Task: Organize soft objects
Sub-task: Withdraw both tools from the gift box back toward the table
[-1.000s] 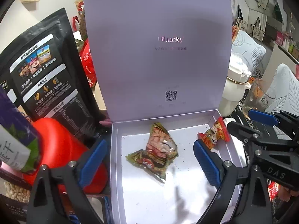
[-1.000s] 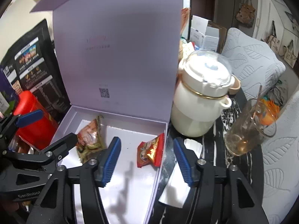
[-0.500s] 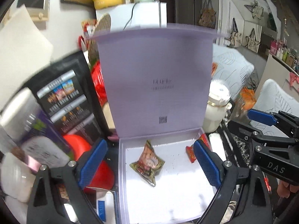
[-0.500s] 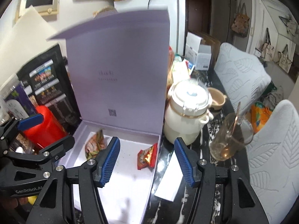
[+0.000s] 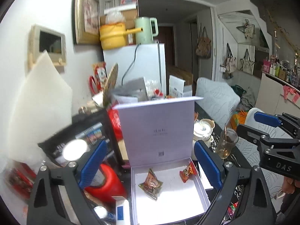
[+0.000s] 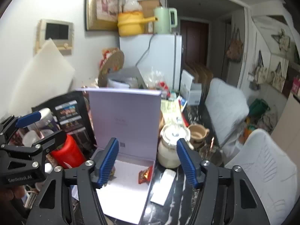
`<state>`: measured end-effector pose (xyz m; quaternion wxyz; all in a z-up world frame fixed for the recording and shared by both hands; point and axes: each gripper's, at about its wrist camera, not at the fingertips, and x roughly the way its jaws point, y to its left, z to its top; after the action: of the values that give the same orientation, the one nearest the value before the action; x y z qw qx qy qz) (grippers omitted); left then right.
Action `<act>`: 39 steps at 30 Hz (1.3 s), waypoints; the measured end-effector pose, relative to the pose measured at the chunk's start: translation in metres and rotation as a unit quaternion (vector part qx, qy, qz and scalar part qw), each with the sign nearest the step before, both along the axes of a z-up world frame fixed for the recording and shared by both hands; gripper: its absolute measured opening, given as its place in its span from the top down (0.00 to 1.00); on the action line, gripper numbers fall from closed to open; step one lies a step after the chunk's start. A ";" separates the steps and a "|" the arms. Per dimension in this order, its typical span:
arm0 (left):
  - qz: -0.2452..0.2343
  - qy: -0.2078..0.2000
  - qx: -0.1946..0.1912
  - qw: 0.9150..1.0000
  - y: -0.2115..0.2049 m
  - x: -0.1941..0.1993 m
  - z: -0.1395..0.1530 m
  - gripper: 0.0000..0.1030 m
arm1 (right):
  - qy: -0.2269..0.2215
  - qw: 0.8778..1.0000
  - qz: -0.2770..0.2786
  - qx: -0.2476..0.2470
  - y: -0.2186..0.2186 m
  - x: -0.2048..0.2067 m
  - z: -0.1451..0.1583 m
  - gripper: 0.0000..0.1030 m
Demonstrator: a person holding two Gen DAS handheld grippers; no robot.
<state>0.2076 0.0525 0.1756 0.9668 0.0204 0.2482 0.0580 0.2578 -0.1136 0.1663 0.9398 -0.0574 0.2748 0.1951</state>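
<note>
An open lilac gift box [image 5: 187, 202] stands on the dark table, lid upright [image 5: 157, 131]. Inside lie a brownish-green snack packet [image 5: 151, 183] in the middle and a red snack packet [image 5: 188, 172] against the right wall. The box [image 6: 123, 195] and the red packet [image 6: 145, 174] also show in the right wrist view. My left gripper [image 5: 150, 163] is open and empty, raised above and in front of the box. My right gripper [image 6: 147, 164] is open and empty, also held back above the box's right edge.
A red bottle [image 5: 105, 183] and a black printed pouch [image 5: 80, 142] stand left of the box. A cream lidded pot [image 6: 172, 150], a glass cup [image 5: 226, 144], a beige mug [image 6: 197, 133] and a white flat packet [image 6: 163, 187] are to its right. A white fridge [image 6: 159, 60] stands behind.
Both grippers have pulled back and up from the box, so it looks smaller and lower in both views. Both stay open and empty. The two packets have not moved.
</note>
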 end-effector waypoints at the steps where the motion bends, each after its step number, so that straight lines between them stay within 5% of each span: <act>1: -0.001 -0.004 0.001 1.000 -0.001 -0.005 0.003 0.08 | -0.007 1.000 0.000 -0.001 -0.001 -0.006 0.005 0.36; 13: -0.016 -0.027 0.000 1.000 -0.013 -0.066 0.003 0.02 | -0.055 0.998 -0.008 -0.007 -0.019 -0.084 0.021 0.26; 24: -0.027 -0.035 0.006 0.999 -0.027 -0.123 -0.030 0.01 | -0.063 0.998 -0.006 -0.008 -0.030 -0.152 -0.021 0.25; 39: -0.044 0.027 -0.033 0.998 -0.029 -0.170 -0.097 0.01 | -0.024 0.999 -0.028 0.010 -0.046 -0.227 -0.088 0.25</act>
<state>0.0376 0.0231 0.0787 0.9615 0.0013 0.2749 0.0065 0.0312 -0.1593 0.0778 0.9518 -0.0451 0.2516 0.1696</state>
